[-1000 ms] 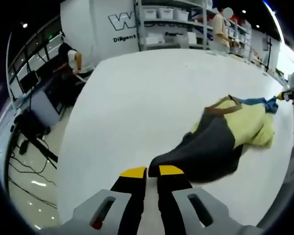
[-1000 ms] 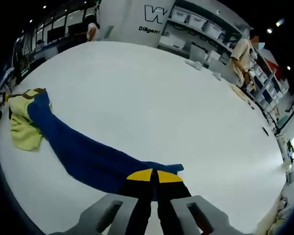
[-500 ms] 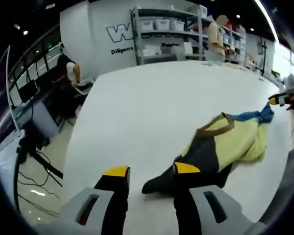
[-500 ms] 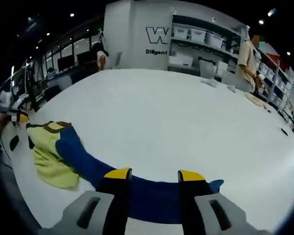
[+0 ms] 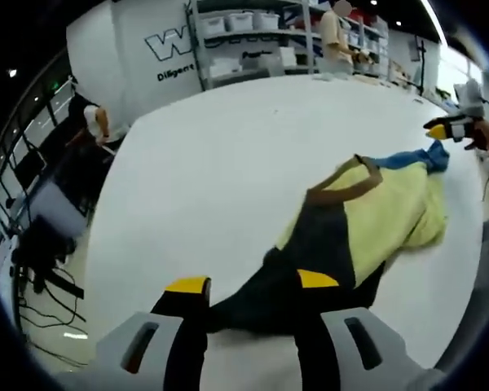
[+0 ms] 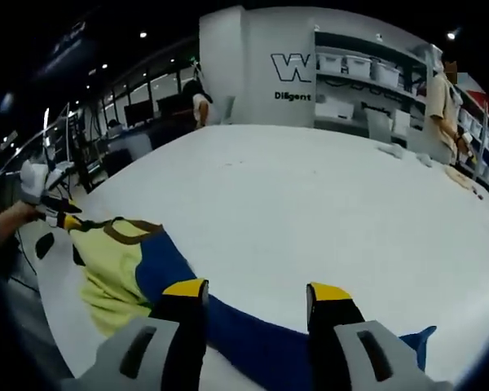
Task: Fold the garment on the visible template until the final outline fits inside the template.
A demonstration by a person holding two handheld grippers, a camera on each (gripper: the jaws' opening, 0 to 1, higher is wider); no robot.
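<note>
Yellow-blue garment point(image 5: 367, 228) flat on table point(image 5: 220, 155); both grippers point(image 5: 251, 285) point(image 6: 257, 292) agape, cloth between fingers, ungripped.

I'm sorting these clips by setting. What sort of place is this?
Probably a lab or workshop floor, not a home: a very large white table, metal shelving stacked with storage bins, a wall bearing a big company logo, and desks with monitors along the side.
</note>
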